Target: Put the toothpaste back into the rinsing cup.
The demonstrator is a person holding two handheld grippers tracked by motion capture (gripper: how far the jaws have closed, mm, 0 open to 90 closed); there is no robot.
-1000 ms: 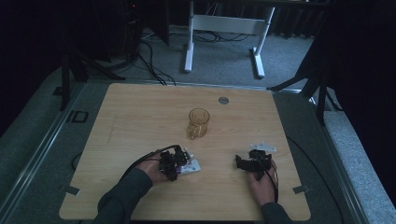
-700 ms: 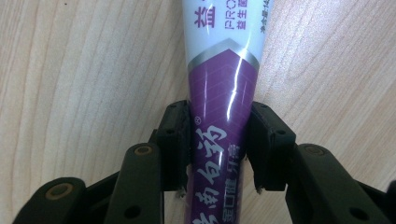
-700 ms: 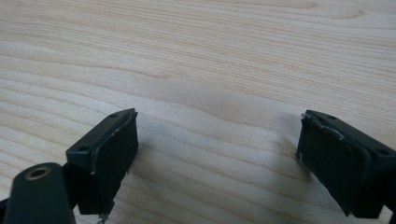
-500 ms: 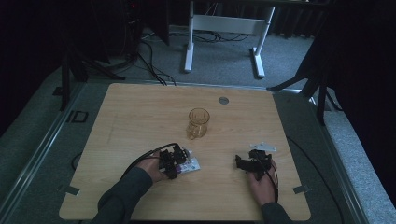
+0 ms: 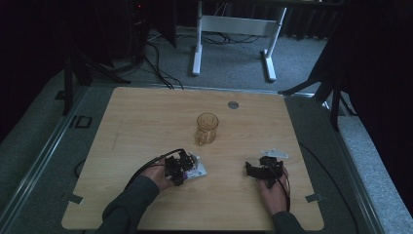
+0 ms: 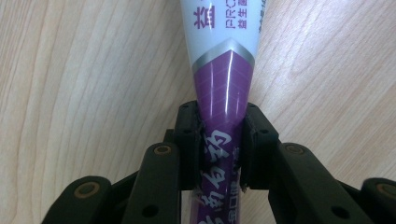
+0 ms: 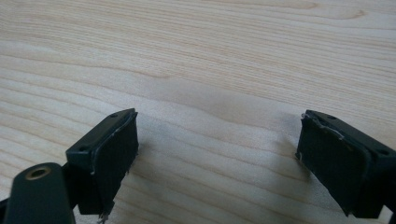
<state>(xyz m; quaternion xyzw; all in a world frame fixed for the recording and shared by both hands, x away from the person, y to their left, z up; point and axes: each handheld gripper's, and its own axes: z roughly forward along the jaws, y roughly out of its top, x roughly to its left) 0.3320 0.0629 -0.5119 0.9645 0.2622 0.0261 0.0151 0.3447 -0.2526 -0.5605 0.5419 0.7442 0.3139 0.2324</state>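
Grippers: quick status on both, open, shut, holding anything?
Left gripper: jaws have just been closing, now shut on the purple-and-white tube.
Right gripper: open, nothing between its jaws, above the bare table.

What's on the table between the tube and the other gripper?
Nothing: in the high view, bare wooden table lies between the purple-and-white tube, pinched in the left gripper, and the right gripper. The amber glass mug stands farther back.

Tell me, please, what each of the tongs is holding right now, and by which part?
The left tongs are shut on the purple-and-white tube, pinching its purple end. The right tongs stand open over bare table, holding nothing.
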